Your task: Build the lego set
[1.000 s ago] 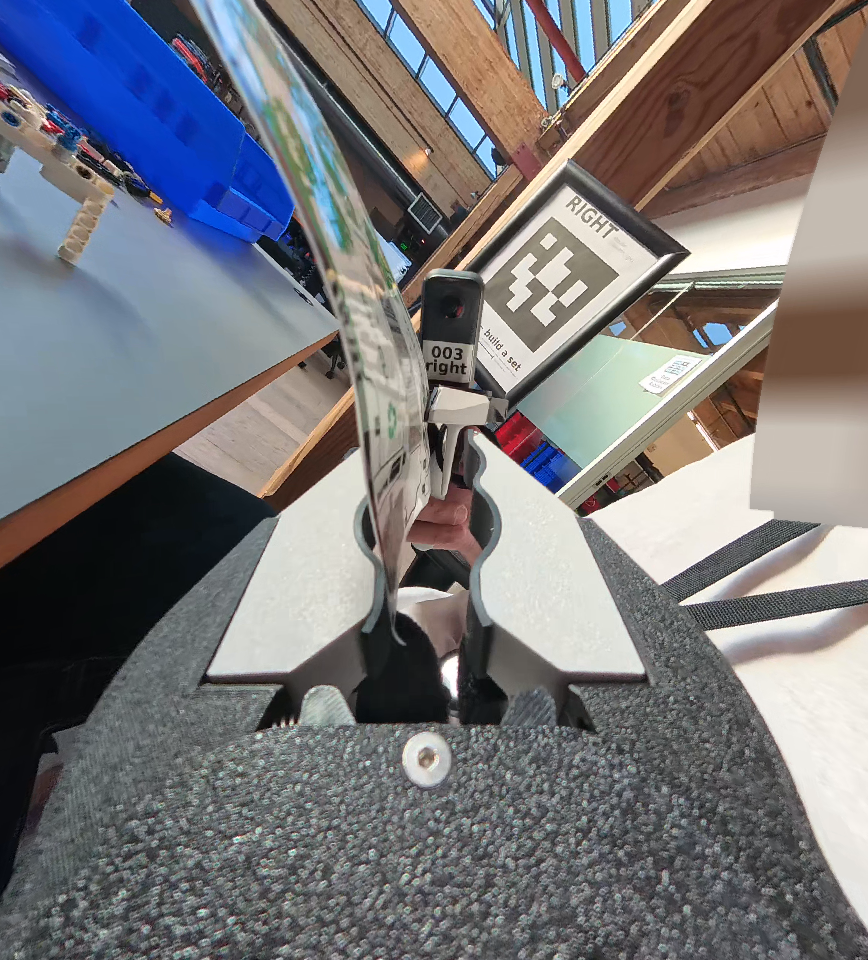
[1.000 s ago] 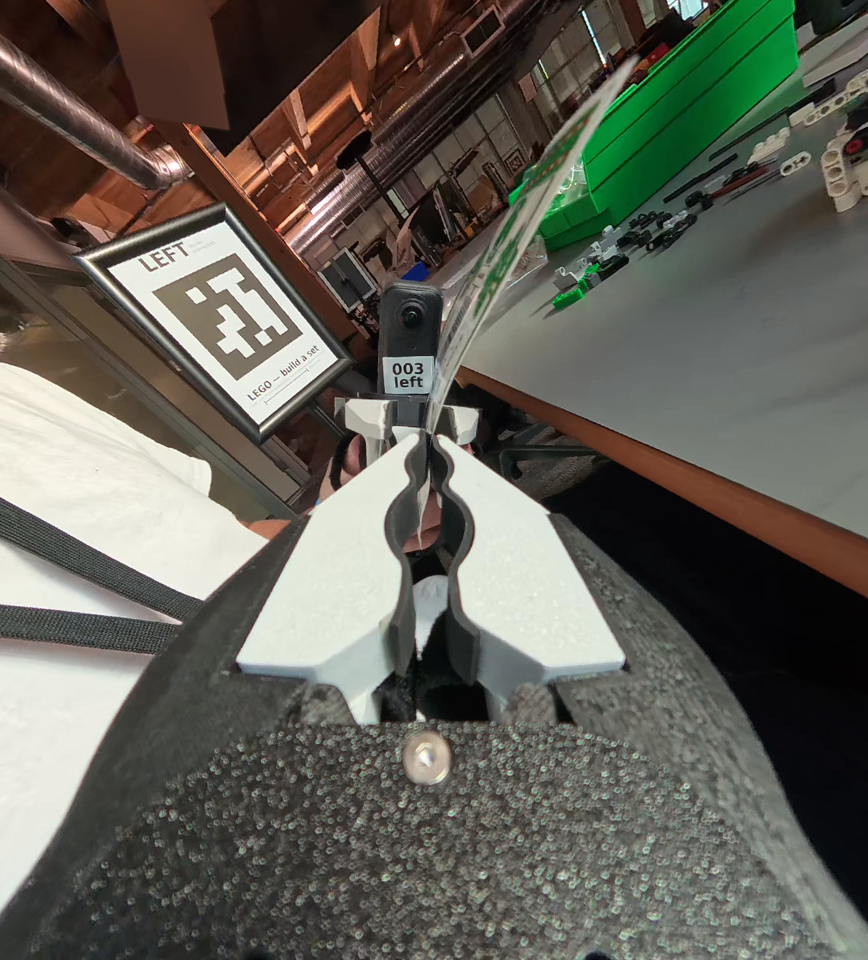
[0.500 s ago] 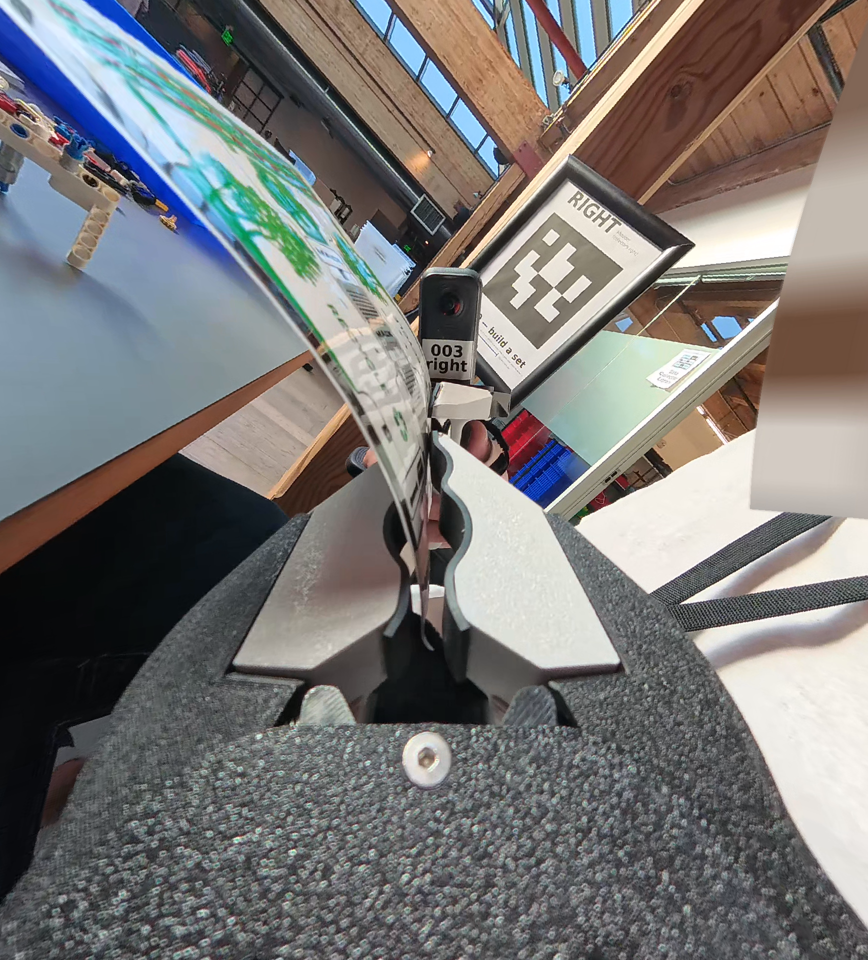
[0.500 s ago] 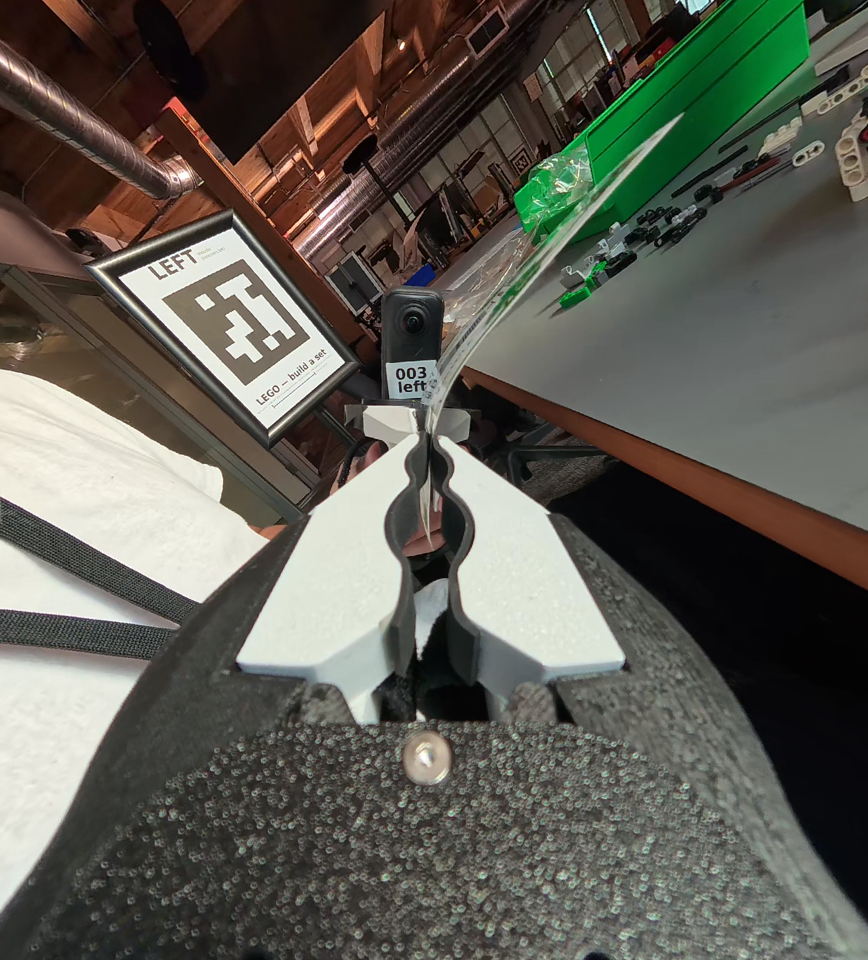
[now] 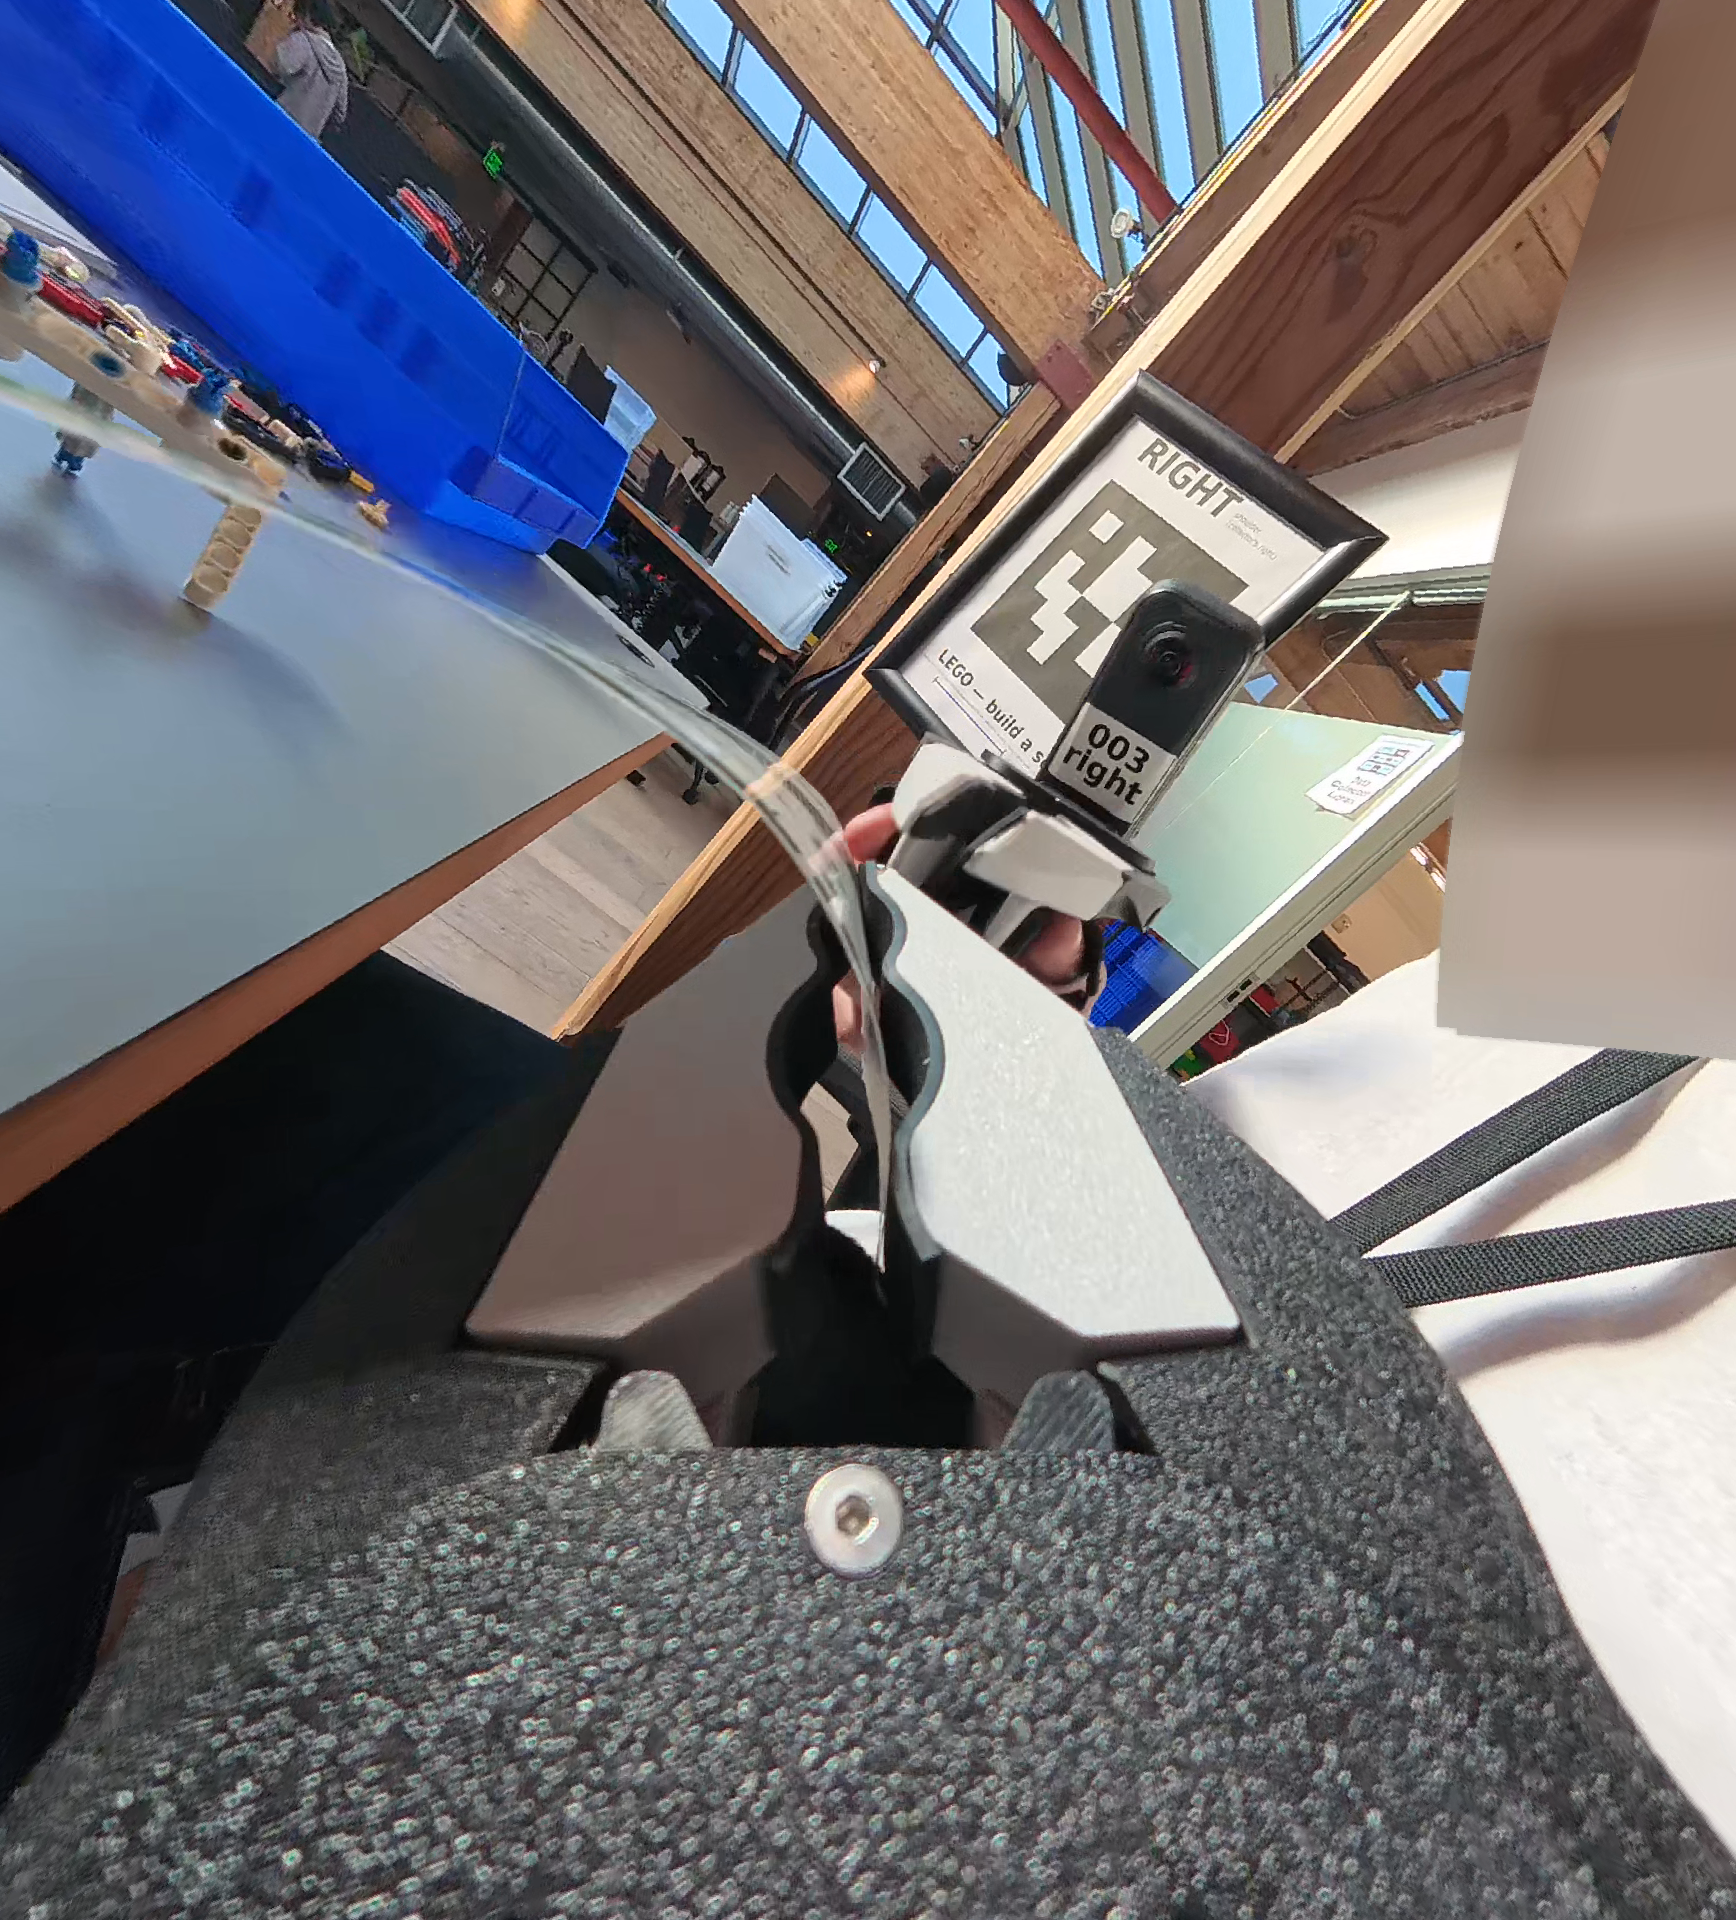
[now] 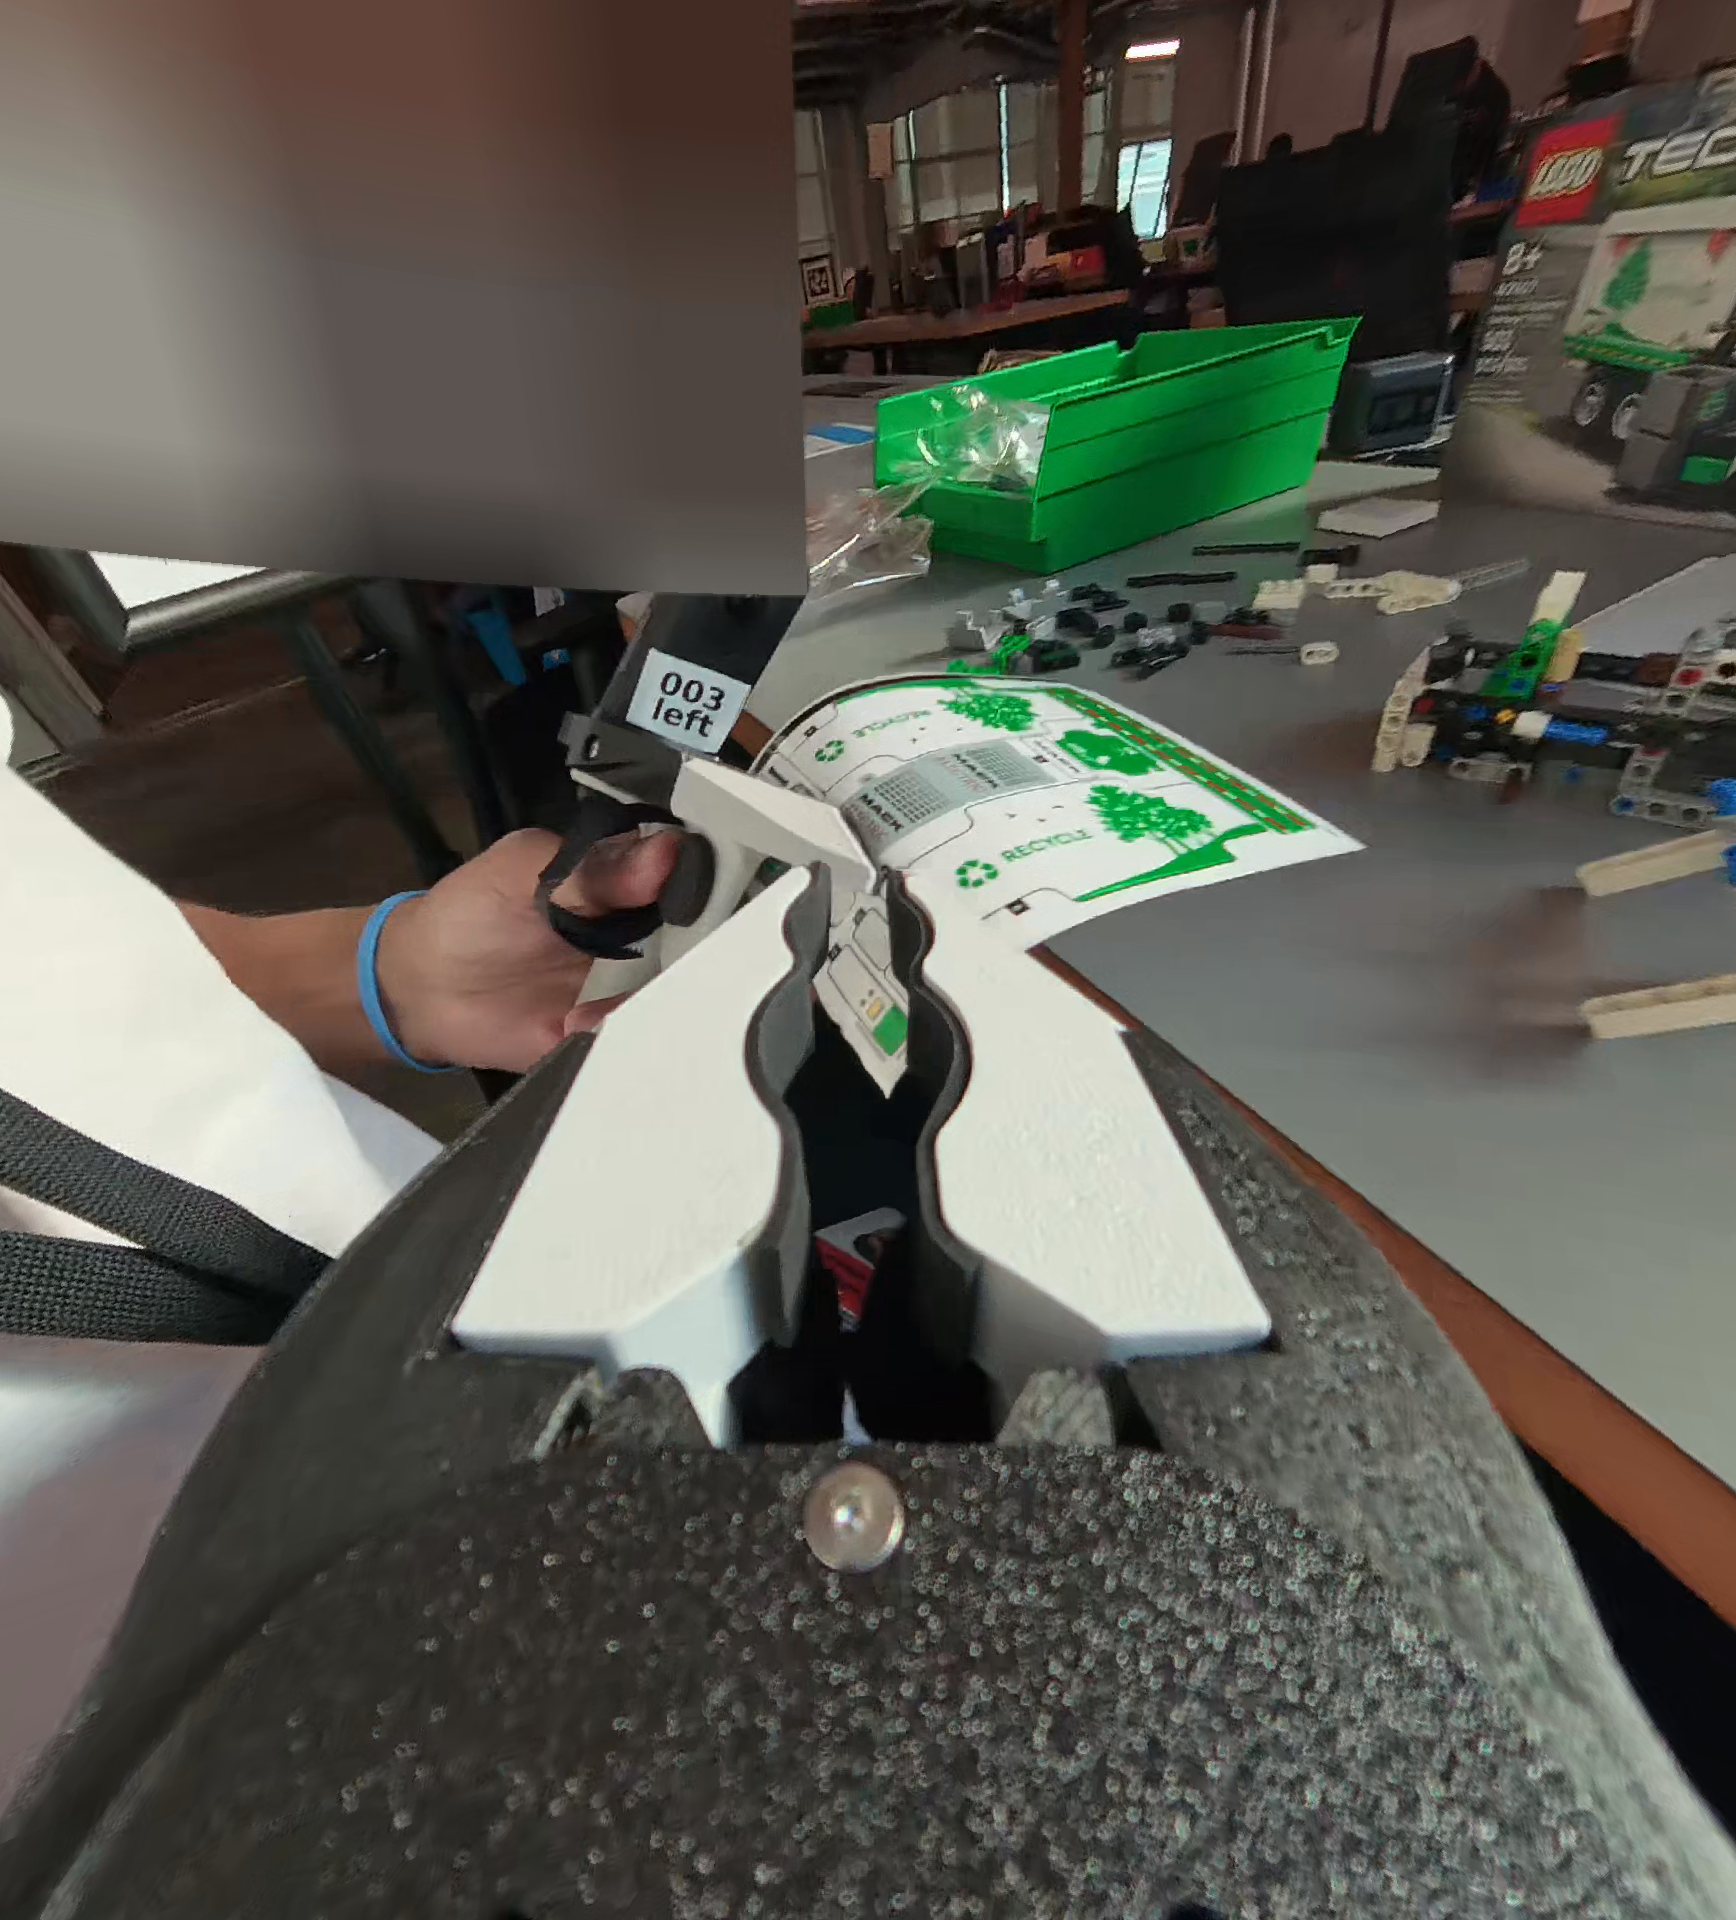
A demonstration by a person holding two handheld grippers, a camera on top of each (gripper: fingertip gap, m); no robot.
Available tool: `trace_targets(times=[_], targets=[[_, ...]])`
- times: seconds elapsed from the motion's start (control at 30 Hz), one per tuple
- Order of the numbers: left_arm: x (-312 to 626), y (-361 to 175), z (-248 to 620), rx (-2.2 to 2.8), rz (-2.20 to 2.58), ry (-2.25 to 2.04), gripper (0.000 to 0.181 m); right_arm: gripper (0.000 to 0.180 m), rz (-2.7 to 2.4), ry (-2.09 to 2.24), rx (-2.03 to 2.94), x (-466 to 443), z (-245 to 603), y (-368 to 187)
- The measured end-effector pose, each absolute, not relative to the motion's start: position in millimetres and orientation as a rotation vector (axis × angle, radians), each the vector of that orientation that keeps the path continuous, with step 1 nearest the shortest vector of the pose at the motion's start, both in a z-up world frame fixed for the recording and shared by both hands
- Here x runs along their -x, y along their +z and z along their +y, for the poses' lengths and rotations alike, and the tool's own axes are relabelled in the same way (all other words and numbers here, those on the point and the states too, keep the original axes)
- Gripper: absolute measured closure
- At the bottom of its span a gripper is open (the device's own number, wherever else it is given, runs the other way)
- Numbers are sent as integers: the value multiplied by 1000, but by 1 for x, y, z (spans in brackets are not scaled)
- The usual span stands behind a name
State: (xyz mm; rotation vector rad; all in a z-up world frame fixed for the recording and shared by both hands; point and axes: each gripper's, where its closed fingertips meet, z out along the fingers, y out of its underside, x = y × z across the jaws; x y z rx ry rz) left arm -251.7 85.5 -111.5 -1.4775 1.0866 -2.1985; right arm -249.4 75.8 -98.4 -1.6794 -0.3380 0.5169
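Sticker sheet (image 6: 1040, 821) over the desk's (image 6: 1363, 1039) near edge, pinched at its corner by both the left gripper (image 5: 859, 904) and right gripper (image 6: 856, 883), fingertips clenched

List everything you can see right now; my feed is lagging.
sticker sheet: one, white with green print, over the table edge
part-built model: one, white with coloured pins, on table
loose parts: scattered, mostly black, before green bin
green bin: one, table back
clear bags: few, in and beside green bin
blue bin: one, on table
set box: one, standing behind model
table: one, grey
left tool: shut on sticker sheet
right tool: shut on sticker sheet
hand: one, blue wristband, holding left tool
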Motion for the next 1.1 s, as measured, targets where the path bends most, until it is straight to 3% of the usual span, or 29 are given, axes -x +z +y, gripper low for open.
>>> trace_targets(times=[0.23, 0.6, 1.1], targets=[[260, -98, 69, 1345, 1170, -2246, 181, 164, -386, 612, 1688, 262, 75, -108], [270, -83, 49, 1190, 1272, -2311, 181, 175, -279, 1182, 1520, 272, 56, -85], [271, -80, 43, 1160, 1291, -2328, 181, 172, -308, 1205, 1514, 276, 52, -85]])
